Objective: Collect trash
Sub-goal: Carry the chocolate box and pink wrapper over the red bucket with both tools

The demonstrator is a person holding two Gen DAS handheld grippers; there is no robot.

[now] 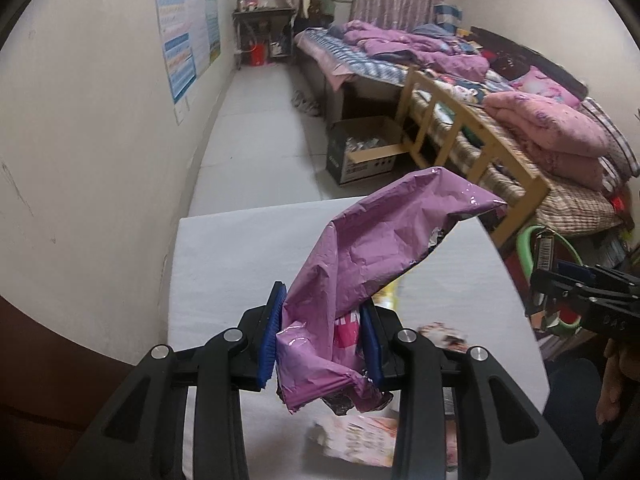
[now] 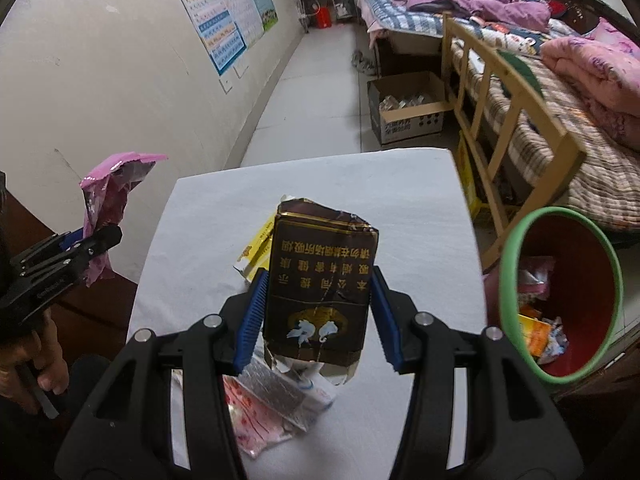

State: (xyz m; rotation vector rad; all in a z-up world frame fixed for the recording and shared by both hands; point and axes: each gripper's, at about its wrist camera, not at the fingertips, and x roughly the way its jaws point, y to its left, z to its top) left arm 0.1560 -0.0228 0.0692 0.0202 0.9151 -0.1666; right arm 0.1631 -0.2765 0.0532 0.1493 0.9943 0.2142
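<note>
My left gripper point(image 1: 322, 340) is shut on a crumpled purple plastic wrapper point(image 1: 372, 256) and holds it above the white table point(image 1: 224, 264); it also shows at the left of the right wrist view point(image 2: 100, 216). My right gripper point(image 2: 316, 316) is shut on a dark brown cigarette pack point(image 2: 320, 280) with gold print, held above the table point(image 2: 420, 208). The red trash bin point(image 2: 560, 296) with a green rim stands off the table's right edge and holds several wrappers. More trash lies on the table: a yellow carton point(image 2: 258, 246), a pink wrapper point(image 2: 256, 420) and a silver foil packet point(image 2: 276, 392).
A wooden bed frame point(image 2: 500, 92) with pink and purple bedding stands at the right. An open cardboard box point(image 2: 408, 108) sits on the floor past the table. A wall with posters point(image 2: 224, 20) runs along the left. A pink wrapper point(image 1: 360, 436) lies under my left gripper.
</note>
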